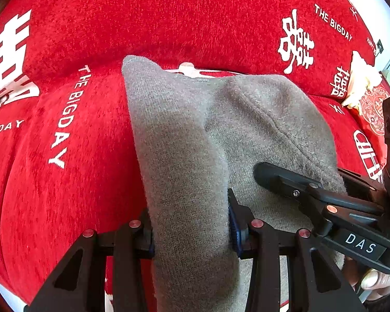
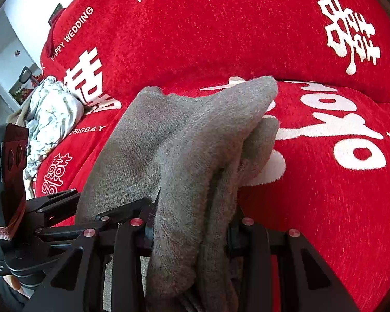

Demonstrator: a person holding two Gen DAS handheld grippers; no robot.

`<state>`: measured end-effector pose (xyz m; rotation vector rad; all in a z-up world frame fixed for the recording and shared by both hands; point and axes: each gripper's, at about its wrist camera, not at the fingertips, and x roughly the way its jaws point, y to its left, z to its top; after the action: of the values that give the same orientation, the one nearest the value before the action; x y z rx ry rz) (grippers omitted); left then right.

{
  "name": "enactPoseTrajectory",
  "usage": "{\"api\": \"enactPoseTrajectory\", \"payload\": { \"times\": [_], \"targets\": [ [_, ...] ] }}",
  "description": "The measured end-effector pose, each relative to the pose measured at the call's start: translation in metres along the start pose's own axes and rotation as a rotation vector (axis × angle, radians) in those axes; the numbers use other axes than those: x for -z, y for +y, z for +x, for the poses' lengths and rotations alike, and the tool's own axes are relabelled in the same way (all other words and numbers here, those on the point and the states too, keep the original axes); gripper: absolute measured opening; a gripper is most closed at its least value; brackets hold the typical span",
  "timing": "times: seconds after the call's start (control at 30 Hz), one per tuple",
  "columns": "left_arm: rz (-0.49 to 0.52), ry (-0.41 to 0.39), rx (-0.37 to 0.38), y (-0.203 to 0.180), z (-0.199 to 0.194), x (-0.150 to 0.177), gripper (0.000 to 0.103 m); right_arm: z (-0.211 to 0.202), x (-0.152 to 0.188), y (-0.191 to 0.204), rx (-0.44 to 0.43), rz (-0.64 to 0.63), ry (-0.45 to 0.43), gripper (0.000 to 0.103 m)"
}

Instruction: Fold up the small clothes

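A small grey fleece garment lies on a red sofa cover and fills the middle of both views. My left gripper is shut on a thick fold of it near its close edge. My right gripper is shut on a bunched, layered edge of the same garment. In the left wrist view the right gripper's black fingers come in from the right and lie over the cloth. In the right wrist view the left gripper's body shows at the lower left, beside the garment.
The red sofa cover with white lettering covers seat and backrest. A crumpled pale floral cloth lies on the seat at the left. A cream cloth with a red patterned item lies at the far right.
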<state>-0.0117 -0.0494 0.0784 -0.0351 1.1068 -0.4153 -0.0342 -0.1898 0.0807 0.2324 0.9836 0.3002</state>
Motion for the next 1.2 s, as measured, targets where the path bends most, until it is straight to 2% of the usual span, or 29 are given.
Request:
{"api": "enactPoseTrajectory", "payload": {
  "times": [1.2],
  "targets": [
    [0.025,-0.067,-0.015,0.005,-0.024,0.062,0.043,-0.014,0.055,0.025,-0.016,-0.059,-0.045,0.039]
  ]
}}
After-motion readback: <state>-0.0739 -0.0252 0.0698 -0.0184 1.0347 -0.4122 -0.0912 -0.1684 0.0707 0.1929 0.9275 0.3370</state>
